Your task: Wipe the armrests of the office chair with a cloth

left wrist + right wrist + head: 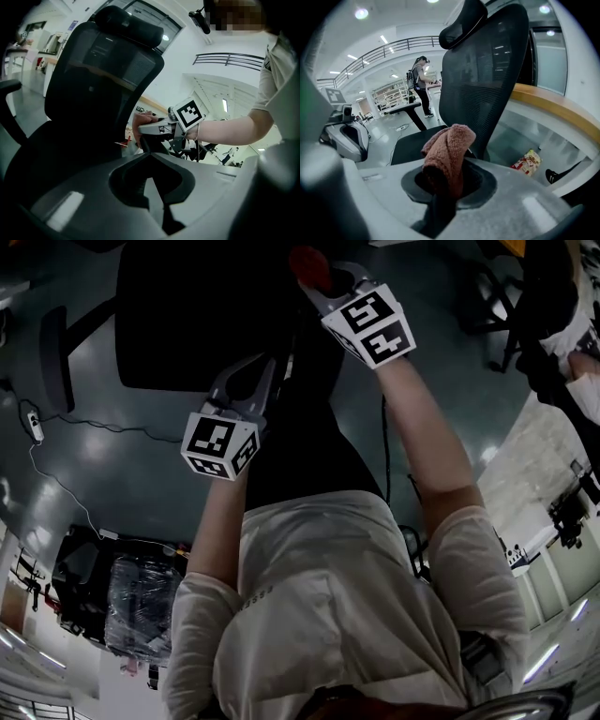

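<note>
The black mesh office chair (93, 70) stands in front of me, its seat (187, 315) at the top of the head view. My right gripper (319, 277) is shut on a reddish-brown cloth (447, 157), which bunches up above its jaws. In the left gripper view, that cloth (143, 126) rests on top of the chair's near armrest (152, 144). The far armrest (54, 357) sticks out on the other side of the seat. My left gripper (272, 367) hovers beside the chair back, jaws together and nothing in them; it also shows as the left gripper (344, 136) in the right gripper view.
A cable and power strip (33, 423) lie on the grey floor left of the chair. A snack bag (527, 163) and a shoe (555, 176) lie below a wooden ledge (548, 105). Another person (421, 84) stands at a desk far off. A second chair (487, 296) is at upper right.
</note>
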The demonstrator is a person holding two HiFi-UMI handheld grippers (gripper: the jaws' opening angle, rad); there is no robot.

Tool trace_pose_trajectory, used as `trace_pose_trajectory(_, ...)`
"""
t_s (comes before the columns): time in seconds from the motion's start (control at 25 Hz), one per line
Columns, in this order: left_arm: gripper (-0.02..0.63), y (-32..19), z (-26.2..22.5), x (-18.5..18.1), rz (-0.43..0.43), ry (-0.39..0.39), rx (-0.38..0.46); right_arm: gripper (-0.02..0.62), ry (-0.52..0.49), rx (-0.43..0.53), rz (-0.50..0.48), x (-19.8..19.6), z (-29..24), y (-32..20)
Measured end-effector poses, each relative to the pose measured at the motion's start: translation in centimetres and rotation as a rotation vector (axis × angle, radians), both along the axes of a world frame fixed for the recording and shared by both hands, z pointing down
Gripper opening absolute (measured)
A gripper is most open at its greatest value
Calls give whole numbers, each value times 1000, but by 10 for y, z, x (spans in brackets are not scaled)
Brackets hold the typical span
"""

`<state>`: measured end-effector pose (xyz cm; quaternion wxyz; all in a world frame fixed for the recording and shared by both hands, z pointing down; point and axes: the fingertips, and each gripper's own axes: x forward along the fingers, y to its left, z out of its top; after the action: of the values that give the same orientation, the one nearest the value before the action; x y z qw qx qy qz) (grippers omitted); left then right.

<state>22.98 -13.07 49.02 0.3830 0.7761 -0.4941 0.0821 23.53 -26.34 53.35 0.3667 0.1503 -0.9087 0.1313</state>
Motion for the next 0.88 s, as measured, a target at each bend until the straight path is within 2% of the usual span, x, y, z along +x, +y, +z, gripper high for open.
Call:
trace_pose_trajectory(0.12,17,1,4,-1,-3,2,-8,54,-1,-5,22,6,2,1)
trace_pose_trajectory(0.36,17,-7,4,-2,-13,6,4,54,2,-48,152,48,8,-4)
trace_pose_trajectory(0.64,17,1,2,7,49,19,9,54,-31,-85,338,89,4,12)
trace_pose_trajectory(0.88,17,23,-4,16,122,28,21,54,-35,-103,409,111,3,60)
